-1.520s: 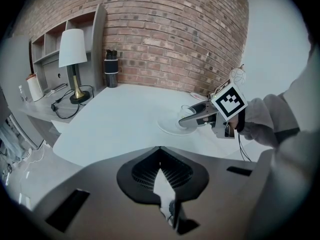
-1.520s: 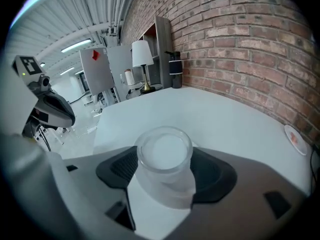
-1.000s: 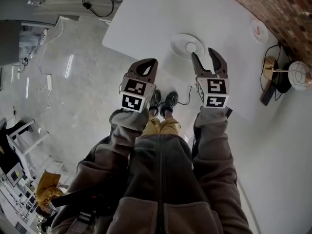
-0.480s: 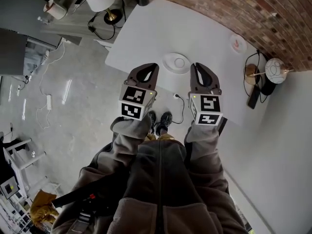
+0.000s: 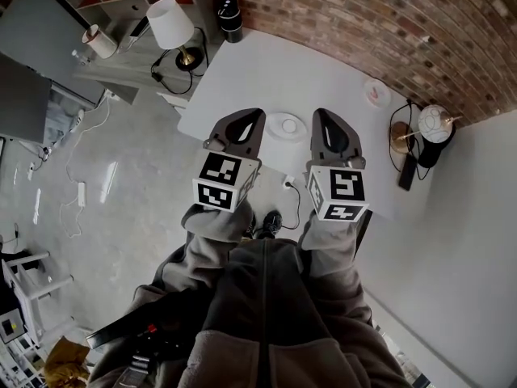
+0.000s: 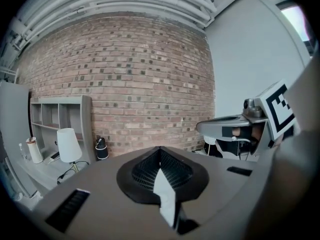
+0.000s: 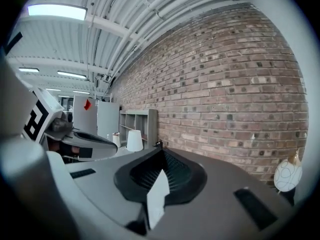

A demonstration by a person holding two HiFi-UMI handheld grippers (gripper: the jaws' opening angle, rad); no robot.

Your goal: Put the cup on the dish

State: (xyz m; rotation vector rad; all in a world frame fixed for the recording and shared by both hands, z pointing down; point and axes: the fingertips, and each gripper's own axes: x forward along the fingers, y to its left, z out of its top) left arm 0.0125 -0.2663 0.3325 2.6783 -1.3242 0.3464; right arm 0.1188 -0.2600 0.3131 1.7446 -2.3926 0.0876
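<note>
In the head view a white dish [image 5: 282, 127] lies near the front edge of the white table [image 5: 242, 75], with a small white cup [image 5: 289, 124] on it. My left gripper [image 5: 251, 115] and right gripper [image 5: 321, 115] hang side by side above the table's front edge, one on each side of the dish and clear of it. Both are shut with nothing between the jaws. The left gripper view shows my left gripper [image 6: 160, 149] closed against the brick wall. In the right gripper view my right gripper [image 7: 161, 152] is likewise closed.
A white table lamp [image 5: 169, 19] and a black cylinder [image 5: 230, 16] stand at the far left. A small plate with a red mark [image 5: 376, 93] lies at the table's right end. A round globe lamp [image 5: 434, 123] is beyond it. A brick wall [image 5: 363, 23] runs behind.
The right gripper's jaws have gone from wide open to shut, empty. The view has pulled back and up, so the table and dish look smaller. The left gripper stays shut.
</note>
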